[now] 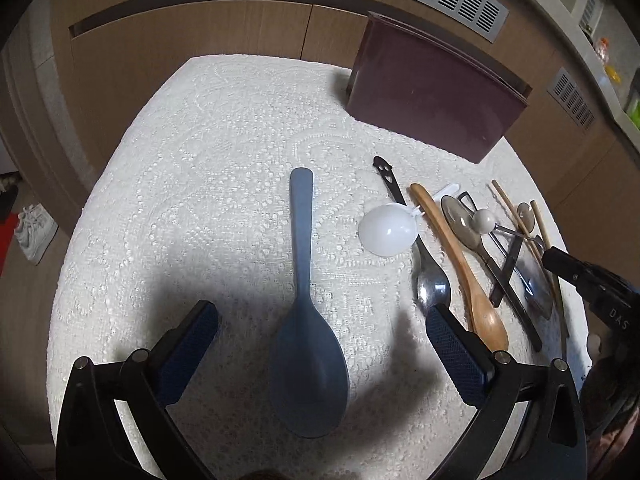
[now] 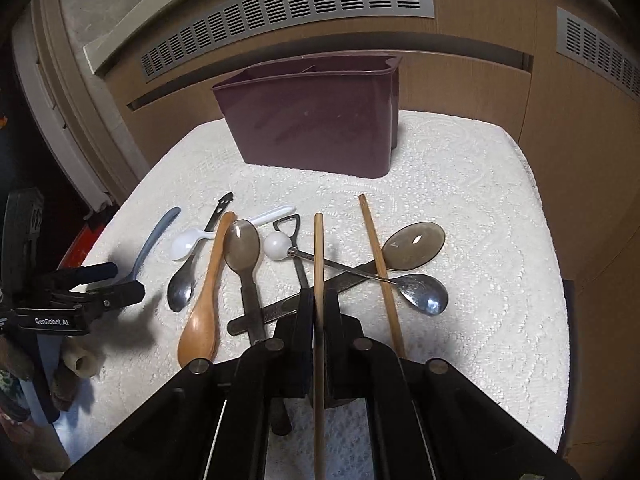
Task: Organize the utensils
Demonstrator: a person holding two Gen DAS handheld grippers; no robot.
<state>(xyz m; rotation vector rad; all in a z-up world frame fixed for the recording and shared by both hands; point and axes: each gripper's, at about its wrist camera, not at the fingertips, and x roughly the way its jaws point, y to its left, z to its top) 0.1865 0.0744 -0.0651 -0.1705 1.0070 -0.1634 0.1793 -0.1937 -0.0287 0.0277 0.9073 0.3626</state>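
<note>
My left gripper (image 1: 322, 316) is open, its jaws on either side of the bowl of a blue-grey rice paddle (image 1: 306, 320) lying on the white cloth. My right gripper (image 2: 319, 300) is shut on a wooden chopstick (image 2: 319, 264) that runs forward between its jaws. A second chopstick (image 2: 380, 264) lies to its right. Spread on the cloth are a wooden spoon (image 2: 204, 300), a white plastic spoon (image 2: 188, 242), two smoky translucent spoons (image 2: 242, 246), a metal spoon with a white ball end (image 2: 424, 298) and a dark-handled metal spoon (image 2: 182, 284). A maroon utensil holder (image 2: 316, 120) stands behind them.
The white lace-covered table (image 1: 208, 184) ends at a wooden cabinet wall with grey vents (image 2: 288, 8). The maroon holder also shows in the left wrist view (image 1: 432, 92) at the back right. The left gripper shows at the left edge of the right wrist view (image 2: 80, 296).
</note>
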